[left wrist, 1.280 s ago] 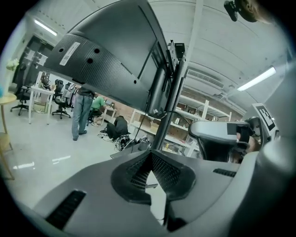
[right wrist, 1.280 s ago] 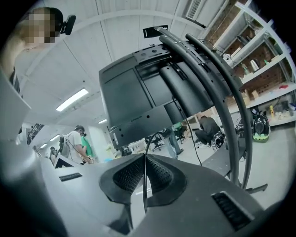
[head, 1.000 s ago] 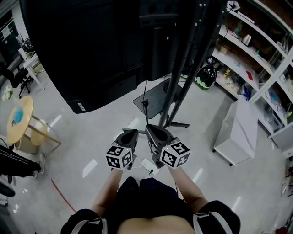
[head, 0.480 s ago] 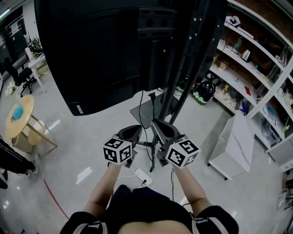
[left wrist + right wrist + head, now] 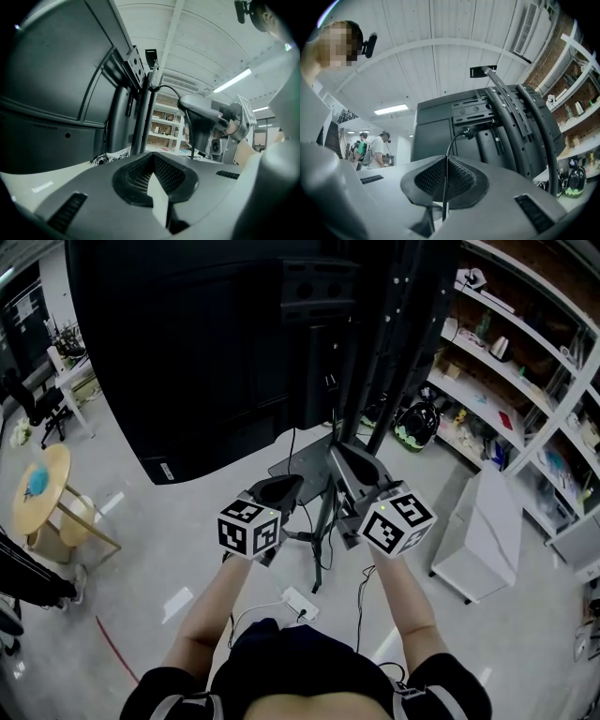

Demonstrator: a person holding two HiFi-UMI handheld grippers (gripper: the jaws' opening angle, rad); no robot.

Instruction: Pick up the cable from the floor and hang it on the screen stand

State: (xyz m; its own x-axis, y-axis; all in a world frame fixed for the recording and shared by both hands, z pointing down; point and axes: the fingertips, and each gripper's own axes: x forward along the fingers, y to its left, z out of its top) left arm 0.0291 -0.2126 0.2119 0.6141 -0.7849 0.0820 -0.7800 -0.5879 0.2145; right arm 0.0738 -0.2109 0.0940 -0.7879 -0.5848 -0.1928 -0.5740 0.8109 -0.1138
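A thin black cable [image 5: 446,178] runs up between the jaws of my right gripper [image 5: 443,206], which is shut on it; its plug end [image 5: 468,133] curls over toward the back of the screen. In the head view the right gripper [image 5: 342,454] holds the cable [image 5: 330,413] up against the black screen stand [image 5: 398,343]. The rest of the cable hangs down to a white adapter [image 5: 300,603] on the floor. My left gripper [image 5: 286,487] hovers just left of it, and its jaws [image 5: 157,197] are shut with no cable visible in them. The left gripper view shows the stand's posts [image 5: 146,112].
The large black screen [image 5: 187,352] fills the upper left. White shelves [image 5: 525,362] and a white cabinet [image 5: 487,512] stand at the right, and a round wooden table [image 5: 37,486] at the left. A dark helmet [image 5: 417,426] lies by the stand's base. Two people [image 5: 375,150] stand far off.
Both grippers have risen from near the floor toward the stand. The right one has carried the cable end upward, and the adapter now lies below them.
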